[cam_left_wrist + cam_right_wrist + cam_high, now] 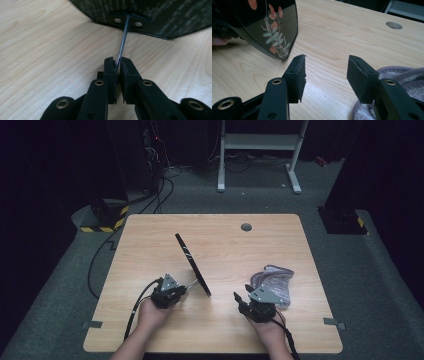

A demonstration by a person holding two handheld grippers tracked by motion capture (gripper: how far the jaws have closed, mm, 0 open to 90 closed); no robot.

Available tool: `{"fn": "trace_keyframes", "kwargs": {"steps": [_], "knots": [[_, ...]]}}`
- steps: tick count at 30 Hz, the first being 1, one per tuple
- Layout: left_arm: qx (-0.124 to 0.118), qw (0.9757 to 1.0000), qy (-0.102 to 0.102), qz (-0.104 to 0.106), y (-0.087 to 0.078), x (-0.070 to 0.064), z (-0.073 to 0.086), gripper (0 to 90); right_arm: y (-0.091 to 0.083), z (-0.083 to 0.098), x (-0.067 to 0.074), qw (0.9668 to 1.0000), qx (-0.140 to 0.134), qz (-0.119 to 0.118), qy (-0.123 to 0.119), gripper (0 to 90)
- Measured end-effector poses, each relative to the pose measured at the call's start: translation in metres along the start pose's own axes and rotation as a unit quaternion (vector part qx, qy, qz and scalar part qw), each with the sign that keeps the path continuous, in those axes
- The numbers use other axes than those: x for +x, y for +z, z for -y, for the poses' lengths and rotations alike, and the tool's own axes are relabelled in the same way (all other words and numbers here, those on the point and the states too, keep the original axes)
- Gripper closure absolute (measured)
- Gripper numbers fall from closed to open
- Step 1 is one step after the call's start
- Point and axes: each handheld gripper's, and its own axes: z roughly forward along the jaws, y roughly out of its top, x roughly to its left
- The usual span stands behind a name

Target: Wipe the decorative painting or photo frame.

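Observation:
A thin black panel (192,264) with a painted flower sprig (274,32) stands tilted on its edge on the wooden table (225,232). A thin metal rod (123,42) runs from a screwed bracket on the panel's back (155,15) down into my left gripper (118,62), which is shut on it. In the high view my left gripper (187,288) sits at the panel's near end. My right gripper (242,292) stands open, its jaws (325,67) holding nothing, right of the panel. A grey-purple cloth (274,277) lies bunched just beside the right gripper.
A round cable hole (246,226) is set near the table's far edge. Beyond the table stand a white metal frame (260,150), loose cables (160,185) and a yellow-black striped base (105,217) on grey carpet.

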Motion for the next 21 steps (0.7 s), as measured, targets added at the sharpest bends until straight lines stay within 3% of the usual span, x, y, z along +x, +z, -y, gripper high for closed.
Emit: {"fn": "trace_keyframes", "kwargs": {"steps": [6,11,16,19,21], "knots": [[0.003,0.9996,-0.007,-0.029,0.002,0.006,-0.003,76.9,-0.009,0.005,-0.002,0.9999,0.003,0.01,0.004,48.9],[0.002,0.9995,-0.008,-0.03,0.002,0.007,-0.002,78.4,-0.014,0.008,-0.004,0.9999,0.003,0.016,0.006,49.0],[0.006,0.9986,-0.012,-0.051,0.002,0.008,-0.002,70.1,-0.013,0.008,-0.003,0.9999,0.004,0.014,0.003,49.1],[0.006,0.9973,-0.018,-0.071,0.001,0.011,-0.001,69.1,-0.011,0.008,-0.001,0.9999,0.006,0.01,-0.002,49.2],[0.006,0.9971,-0.021,-0.073,0.0,0.012,0.0,68.6,-0.008,0.008,0.003,0.9999,0.007,0.004,-0.006,49.5]]}}
